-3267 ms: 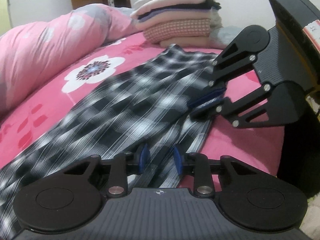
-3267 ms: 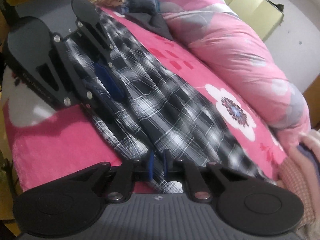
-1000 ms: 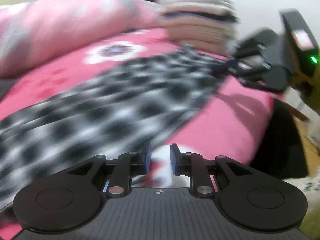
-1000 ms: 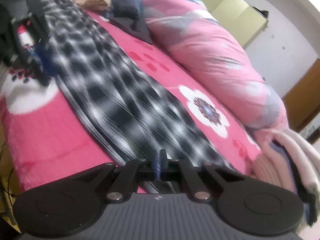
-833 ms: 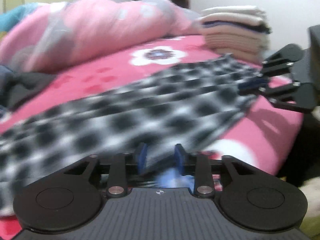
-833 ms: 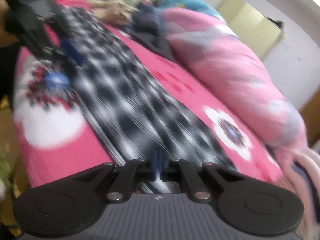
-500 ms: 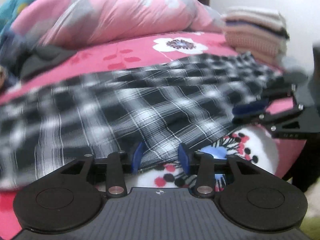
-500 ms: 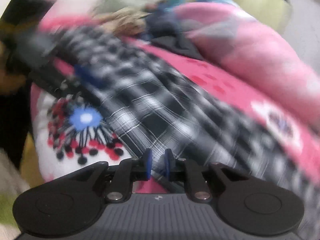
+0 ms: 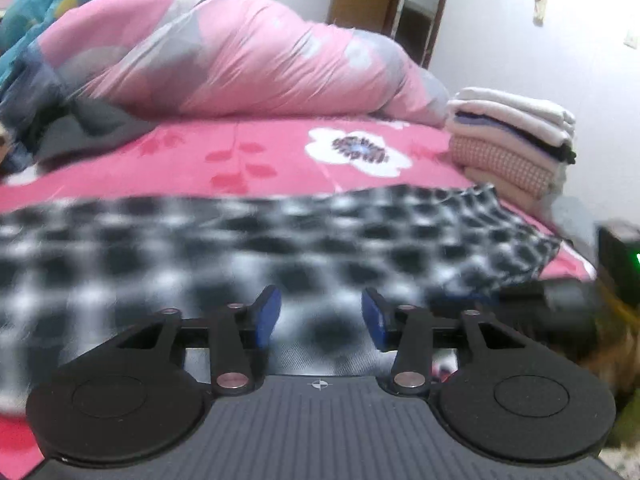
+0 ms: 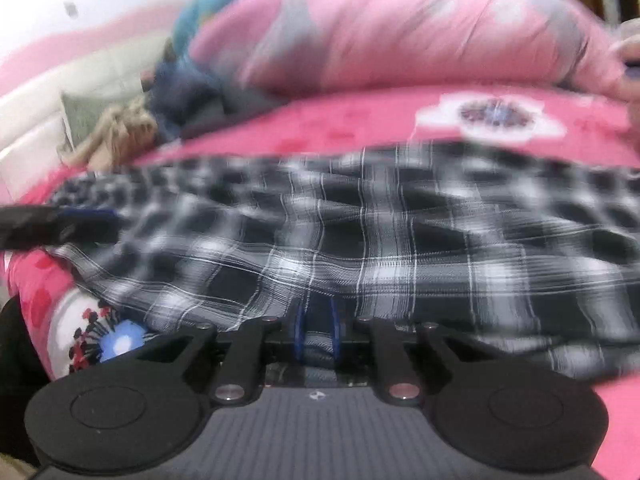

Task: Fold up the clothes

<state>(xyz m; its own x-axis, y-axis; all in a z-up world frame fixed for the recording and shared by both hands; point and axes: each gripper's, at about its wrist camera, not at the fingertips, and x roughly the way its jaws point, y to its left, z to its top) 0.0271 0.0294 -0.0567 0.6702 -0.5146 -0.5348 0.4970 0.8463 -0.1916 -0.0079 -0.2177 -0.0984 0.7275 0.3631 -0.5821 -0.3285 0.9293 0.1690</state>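
A black-and-white plaid garment lies stretched across the pink floral bedsheet. My left gripper is open wide over its near edge, with plaid fabric under the gap and nothing pinched. The right gripper shows blurred at the right edge, by the garment's right end. In the right wrist view the plaid garment fills the middle. My right gripper has its blue pads close together on a bunch of the garment's near hem. The left gripper appears blurred at the far left, at the cloth's edge.
A rolled pink duvet runs along the back of the bed. A stack of folded clothes stands at the back right. Loose dark and tan clothes are heaped at the back left. The bed's near edge drops off just under both grippers.
Both grippers have swung to face the duvet square on. The left jaws have spread wider. The right gripper has moved from the garment's end along the near hem toward its middle.
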